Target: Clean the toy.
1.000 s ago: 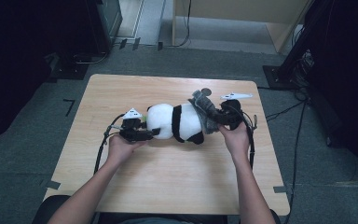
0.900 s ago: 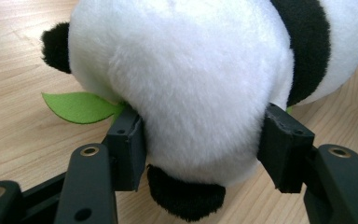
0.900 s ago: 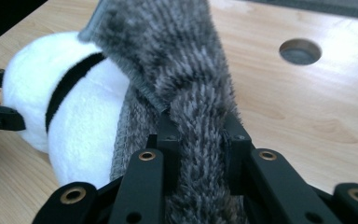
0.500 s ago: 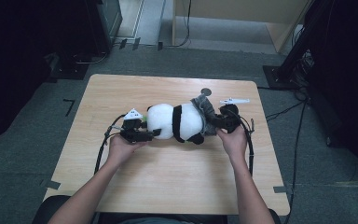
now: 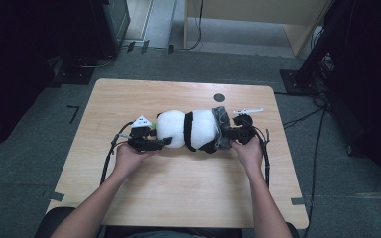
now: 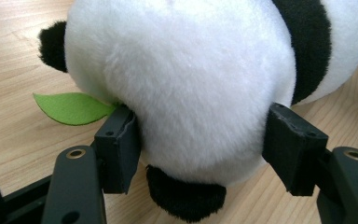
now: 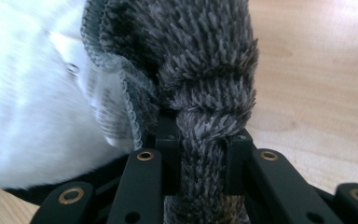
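Panda plush (image 5: 188, 130) lies on its side mid-worktop (image 5: 178, 198), w/ a grey fuzzy cloth (image 5: 222, 128) over its right end. Left gripper (image 5: 151, 144): fingers (image 6: 116, 149) wide apart, one each side of the panda's white round end, both pressed into the fur; green felt leaf (image 6: 72, 108) sticks out beside the near finger. Right gripper (image 5: 233, 134): fingers (image 7: 235, 158) pinched tight on a bunched fold of the grey cloth, right at the plush's edge.
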The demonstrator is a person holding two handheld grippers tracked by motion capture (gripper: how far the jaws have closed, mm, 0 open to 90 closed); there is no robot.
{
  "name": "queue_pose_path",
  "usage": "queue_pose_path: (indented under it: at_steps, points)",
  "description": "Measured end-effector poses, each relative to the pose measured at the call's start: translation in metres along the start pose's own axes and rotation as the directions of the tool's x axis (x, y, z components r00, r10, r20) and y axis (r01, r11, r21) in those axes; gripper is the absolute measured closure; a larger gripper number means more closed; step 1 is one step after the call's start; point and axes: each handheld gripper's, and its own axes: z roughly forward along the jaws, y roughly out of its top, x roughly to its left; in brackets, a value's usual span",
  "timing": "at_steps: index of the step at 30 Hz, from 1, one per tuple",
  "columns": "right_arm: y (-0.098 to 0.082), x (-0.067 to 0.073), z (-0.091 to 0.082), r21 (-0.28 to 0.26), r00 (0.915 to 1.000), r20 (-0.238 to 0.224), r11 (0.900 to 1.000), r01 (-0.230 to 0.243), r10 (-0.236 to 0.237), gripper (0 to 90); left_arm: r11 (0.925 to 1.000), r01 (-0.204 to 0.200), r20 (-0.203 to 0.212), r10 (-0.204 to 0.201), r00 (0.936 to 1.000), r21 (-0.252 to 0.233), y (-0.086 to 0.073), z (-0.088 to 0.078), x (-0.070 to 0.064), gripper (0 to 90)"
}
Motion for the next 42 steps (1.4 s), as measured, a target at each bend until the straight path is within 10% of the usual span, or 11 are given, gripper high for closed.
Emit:
queue_pose_path:
  at_steps: [12, 24, 30, 42]
  points:
    - [0.008, -0.015, -0.022, -0.016, 0.9989, 0.03, 0.999, -0.036, 0.037, 74.3, 1.0, 0.0, 0.002, 0.0, 1.0, 0.003, 0.001, 0.0, 0.001, 32.5]
    - [0.033, 0.024, -0.062, -0.168, 0.9977, -0.036, 0.984, 0.05, -0.057, 74.3, 1.0, -0.001, -0.002, 0.001, 1.0, 0.007, 0.002, -0.001, 0.0, 30.9]
    - [0.039, 0.04, -0.058, -0.188, 0.9924, -0.084, 0.979, 0.072, -0.089, 74.2, 1.0, 0.002, -0.003, -0.002, 1.0, 0.005, 0.003, 0.0, 0.0, 30.8]
    - [0.028, 0.022, -0.026, -0.124, 0.9974, -0.004, 0.99, 0.07, -0.071, 74.2, 0.9999, 0.002, 0.002, -0.002, 1.0, 0.011, 0.004, 0.0, 0.001, 30.8]
